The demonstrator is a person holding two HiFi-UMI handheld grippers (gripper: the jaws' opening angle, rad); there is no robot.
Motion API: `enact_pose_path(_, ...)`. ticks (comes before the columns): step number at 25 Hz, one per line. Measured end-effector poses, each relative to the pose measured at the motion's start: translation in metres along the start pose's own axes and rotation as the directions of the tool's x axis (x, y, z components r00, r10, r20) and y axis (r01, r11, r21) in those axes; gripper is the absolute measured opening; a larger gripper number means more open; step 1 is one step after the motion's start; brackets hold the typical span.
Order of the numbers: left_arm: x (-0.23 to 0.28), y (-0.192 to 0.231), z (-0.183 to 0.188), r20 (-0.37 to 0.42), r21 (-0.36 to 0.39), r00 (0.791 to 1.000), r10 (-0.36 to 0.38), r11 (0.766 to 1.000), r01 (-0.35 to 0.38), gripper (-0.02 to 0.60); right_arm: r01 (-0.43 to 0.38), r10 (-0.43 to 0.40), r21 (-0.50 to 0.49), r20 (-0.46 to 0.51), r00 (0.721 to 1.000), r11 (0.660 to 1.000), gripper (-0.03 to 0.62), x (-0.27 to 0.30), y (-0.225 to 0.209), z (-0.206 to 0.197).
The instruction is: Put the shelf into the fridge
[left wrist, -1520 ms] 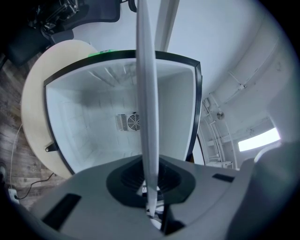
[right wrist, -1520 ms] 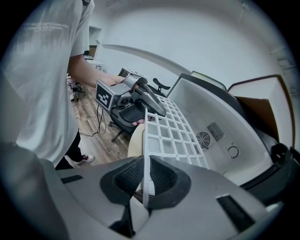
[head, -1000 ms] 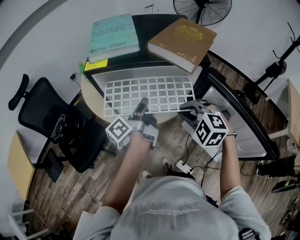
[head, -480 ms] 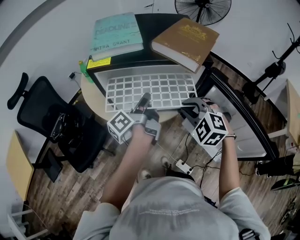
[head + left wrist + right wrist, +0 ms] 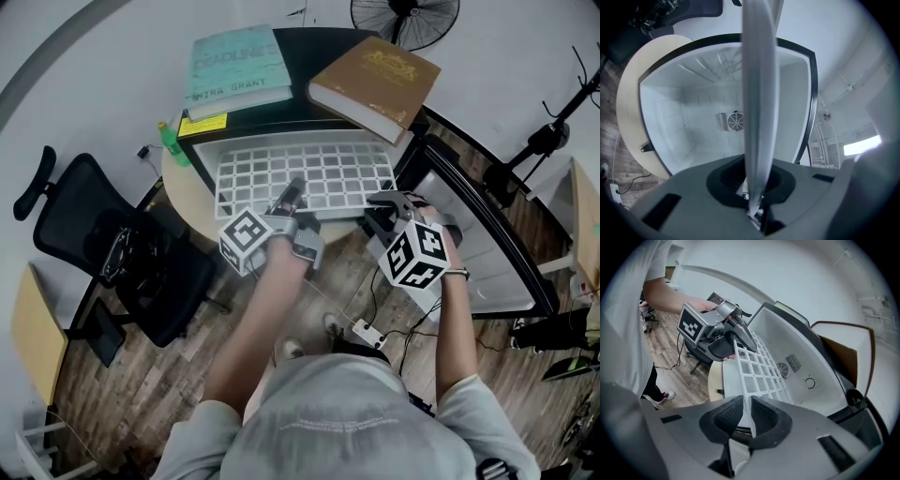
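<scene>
The white grid shelf [image 5: 300,173] lies flat, its far part inside the open fridge [image 5: 195,155]. My left gripper [image 5: 289,195] is shut on the shelf's near edge, left of middle; in the left gripper view the shelf [image 5: 759,93] stands edge-on between the jaws, before the fridge's white inside [image 5: 693,117]. My right gripper [image 5: 380,202] is at the shelf's near right corner. Its jaws have just been opening: the shelf [image 5: 757,366] is still between the pads, and a narrow gap shows beside one pad. The right gripper view also shows the left gripper [image 5: 729,331].
The fridge stands on a round table [image 5: 187,202] with its door [image 5: 478,234] swung open to the right. A teal book [image 5: 239,70] and a brown book [image 5: 375,80] lie on top of it. An office chair [image 5: 103,244] is at the left, a power strip [image 5: 361,330] on the floor.
Both grippers and the shelf have edged slightly toward the fridge. The right gripper has tilted a little.
</scene>
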State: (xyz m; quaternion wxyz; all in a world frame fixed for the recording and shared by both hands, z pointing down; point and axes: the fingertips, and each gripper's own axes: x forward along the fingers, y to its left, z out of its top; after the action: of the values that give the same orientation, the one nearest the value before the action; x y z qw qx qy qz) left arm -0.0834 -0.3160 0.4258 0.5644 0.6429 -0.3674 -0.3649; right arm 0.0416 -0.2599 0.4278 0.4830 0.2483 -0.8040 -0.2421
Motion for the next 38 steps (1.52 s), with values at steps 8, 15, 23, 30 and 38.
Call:
enact_pose_path(8,0.017,0.0,0.011,0.01,0.01,1.0,-0.013,1.0,0.013,0.037,-0.001,0.001,0.006,0.091,0.996,1.0,0.064,0.001,-0.005,0.03)
enact_pose_path(15,0.004,-0.005,0.006,-0.11,0.108,0.994,0.01,0.994,0.002,0.038,0.006,-0.002,-0.029,0.126,0.992,1.0,0.064,0.015,-0.002,0.051)
enact_pose_path(23,-0.052,-0.004,0.017,-0.067,0.091,0.998,-0.013,0.996,0.019,0.044,0.008,0.003,-0.07,0.15,0.989,0.997,0.11,0.023,0.004,0.071)
enact_pose_path(30,-0.057,-0.003,0.019,-0.087,0.121,0.996,-0.002,0.993,0.013,0.044,0.078,-0.068,-0.115,0.08,0.994,0.99,0.077,0.037,0.0,0.067)
enact_pose_path(38,-0.057,-0.002,0.02,-0.067,0.062,0.998,-0.012,0.998,0.016,0.044,0.053,-0.046,-0.07,0.102,0.994,0.996,0.067,0.037,-0.001,0.067)
